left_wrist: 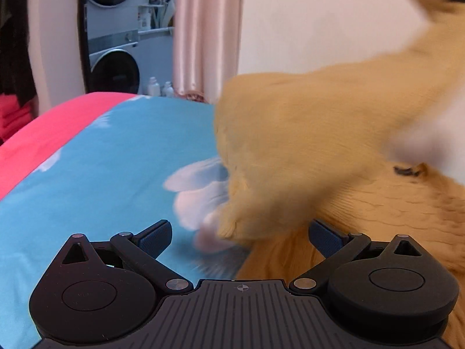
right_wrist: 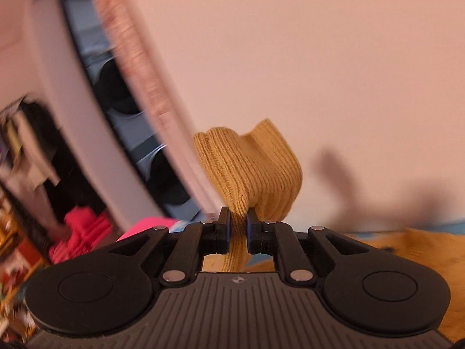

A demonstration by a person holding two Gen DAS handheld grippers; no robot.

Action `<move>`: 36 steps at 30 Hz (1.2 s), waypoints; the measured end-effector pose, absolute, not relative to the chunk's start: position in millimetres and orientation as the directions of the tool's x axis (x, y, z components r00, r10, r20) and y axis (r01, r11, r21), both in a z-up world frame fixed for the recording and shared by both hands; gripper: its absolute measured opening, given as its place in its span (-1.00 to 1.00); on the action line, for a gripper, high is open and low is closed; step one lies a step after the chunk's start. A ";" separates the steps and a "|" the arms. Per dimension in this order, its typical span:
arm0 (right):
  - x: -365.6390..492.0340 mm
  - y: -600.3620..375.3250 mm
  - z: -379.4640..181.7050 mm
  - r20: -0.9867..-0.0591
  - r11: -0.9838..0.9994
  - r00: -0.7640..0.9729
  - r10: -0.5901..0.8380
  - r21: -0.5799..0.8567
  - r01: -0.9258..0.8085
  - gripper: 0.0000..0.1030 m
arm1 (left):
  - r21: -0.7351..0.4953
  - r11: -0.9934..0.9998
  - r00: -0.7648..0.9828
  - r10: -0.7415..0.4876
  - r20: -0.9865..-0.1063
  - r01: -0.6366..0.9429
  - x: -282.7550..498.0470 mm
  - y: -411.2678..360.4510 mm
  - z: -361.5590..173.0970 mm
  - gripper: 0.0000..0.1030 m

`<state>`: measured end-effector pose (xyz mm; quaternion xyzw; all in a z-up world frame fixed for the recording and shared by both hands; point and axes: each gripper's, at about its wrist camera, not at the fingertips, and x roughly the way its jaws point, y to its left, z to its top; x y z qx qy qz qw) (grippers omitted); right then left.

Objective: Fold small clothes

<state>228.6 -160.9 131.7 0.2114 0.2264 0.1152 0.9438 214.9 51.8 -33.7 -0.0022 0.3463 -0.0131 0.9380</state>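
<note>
Blue bedspread (left_wrist: 96, 157) supports the mustard knit garment (left_wrist: 305, 145), partly lifted. Right gripper (right_wrist: 238, 226) clamps its ribbed edge; left gripper (left_wrist: 239, 237) stands released. Soft, light, stretchy knit: probably best grasped at ribbed hems.

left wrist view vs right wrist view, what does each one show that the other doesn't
Only the left wrist view shows the left gripper, its fingers spread wide with nothing between them, over the blue bedsheet with white prints, and the mustard knit garment lifted in a blurred sweep.

Only the right wrist view shows the right gripper shut on a bunched ribbed edge of that garment, plus shadows on the wall.

Both share the mustard garment, the pale wall, the stacked washing machines and the pink fabric at left.
</note>
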 end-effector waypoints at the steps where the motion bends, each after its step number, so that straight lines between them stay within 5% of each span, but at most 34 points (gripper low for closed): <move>1: 224.0 -178.7 124.2 -0.383 0.885 0.876 0.293 0.455 -0.097 -0.74 | 0.020 1.000 0.752 0.014 -0.659 -0.001 225.9 43.9 -39.8 1.00; 5: 199.1 -247.4 75.4 -0.425 0.888 0.882 0.204 0.460 0.017 -0.74 | 0.088 0.990 0.703 0.141 -0.697 -0.112 259.7 56.7 -57.3 1.00; 9: 184.4 -300.0 -16.0 -0.574 0.861 0.799 0.178 0.484 0.156 -0.68 | -0.070 0.991 0.676 0.024 -0.736 -0.112 256.9 87.4 -65.8 1.00; 11: 173.7 -317.3 -57.8 -0.640 0.836 0.749 0.172 0.497 0.233 -0.40 | -0.033 0.996 0.685 0.032 -0.728 -0.081 250.9 84.8 -66.7 1.00; 13: 159.6 -338.7 -82.4 -0.609 0.751 0.761 0.226 0.606 0.262 -0.37 | -0.012 0.998 0.688 0.033 -0.725 -0.060 248.1 82.3 -67.6 1.00; 16: 145.1 -362.3 -86.1 -0.523 0.644 0.819 0.235 0.715 0.272 0.25 | -0.013 0.999 0.688 0.026 -0.725 -0.052 248.1 83.6 -68.1 1.00; 21: 158.6 -361.1 -74.5 -0.526 0.661 0.830 0.183 0.691 0.293 0.34 | -0.009 0.999 0.699 0.029 -0.715 -0.051 246.6 82.8 -68.4 1.00; 22: 164.2 -357.7 -72.8 -0.531 0.669 0.829 0.176 0.682 0.295 0.32 | -0.009 0.999 0.699 0.028 -0.715 -0.048 246.0 82.9 -66.8 1.00; 24: 177.3 -348.7 -72.9 -0.567 0.690 0.808 0.163 0.651 0.318 -0.17 | -0.012 0.999 0.697 0.021 -0.717 -0.042 247.3 83.2 -66.2 1.00; 25: 180.6 -339.9 -74.1 -0.607 0.707 0.780 0.150 0.618 0.344 -0.85 | -0.012 0.999 0.696 0.018 -0.717 -0.038 247.5 83.7 -65.9 1.00; 29: 195.2 -294.5 -52.7 -0.665 0.851 0.746 0.034 0.411 0.327 -0.82 | -0.014 1.000 0.698 0.009 -0.716 -0.028 246.8 85.4 -65.4 1.00; 34: 185.0 -300.0 -1.8 -0.372 0.879 0.928 -0.017 0.437 0.192 -0.83 | -0.014 1.000 0.706 0.007 -0.708 -0.024 244.5 82.6 -65.2 1.00; 36: 187.6 -307.2 -7.4 -0.377 0.884 0.923 -0.081 0.401 0.241 -0.83 | -0.019 1.000 0.712 -0.017 -0.702 0.004 242.0 79.1 -64.2 1.00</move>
